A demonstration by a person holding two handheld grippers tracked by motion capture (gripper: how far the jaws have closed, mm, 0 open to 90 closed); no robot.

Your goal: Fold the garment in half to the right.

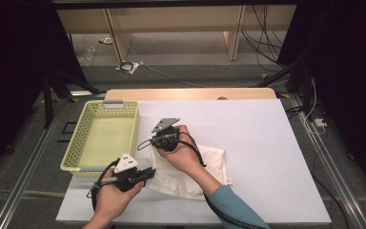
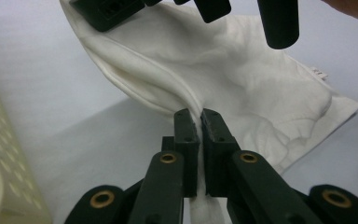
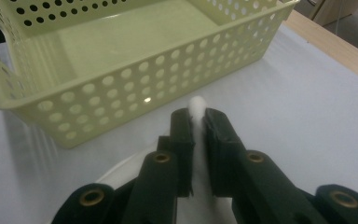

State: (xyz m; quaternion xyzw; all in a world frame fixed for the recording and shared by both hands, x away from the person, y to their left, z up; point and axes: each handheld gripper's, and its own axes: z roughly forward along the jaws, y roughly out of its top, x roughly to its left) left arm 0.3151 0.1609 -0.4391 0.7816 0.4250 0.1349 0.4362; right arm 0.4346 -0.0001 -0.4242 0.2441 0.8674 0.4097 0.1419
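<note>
A white cloth (image 1: 190, 171) lies on the white table sheet near the front, partly lifted at its left side. My left gripper (image 1: 147, 172) is shut on the cloth's near left corner; in the left gripper view the fabric (image 2: 242, 88) is pinched between the jaws (image 2: 199, 122) and stretches away from them. My right gripper (image 1: 158, 139) is shut on the far left corner; a small tuft of cloth (image 3: 196, 103) sticks out past its jaws (image 3: 196, 122). The other gripper's black body (image 2: 112, 11) hangs at the top of the left gripper view.
A pale yellow perforated basket (image 1: 78, 143), nothing in it, stands at the table's left, close to both grippers; its wall (image 3: 121, 98) is just ahead of the right gripper. The white sheet (image 1: 267, 143) extends to the right. A wooden table edge (image 1: 190, 93) runs along the back.
</note>
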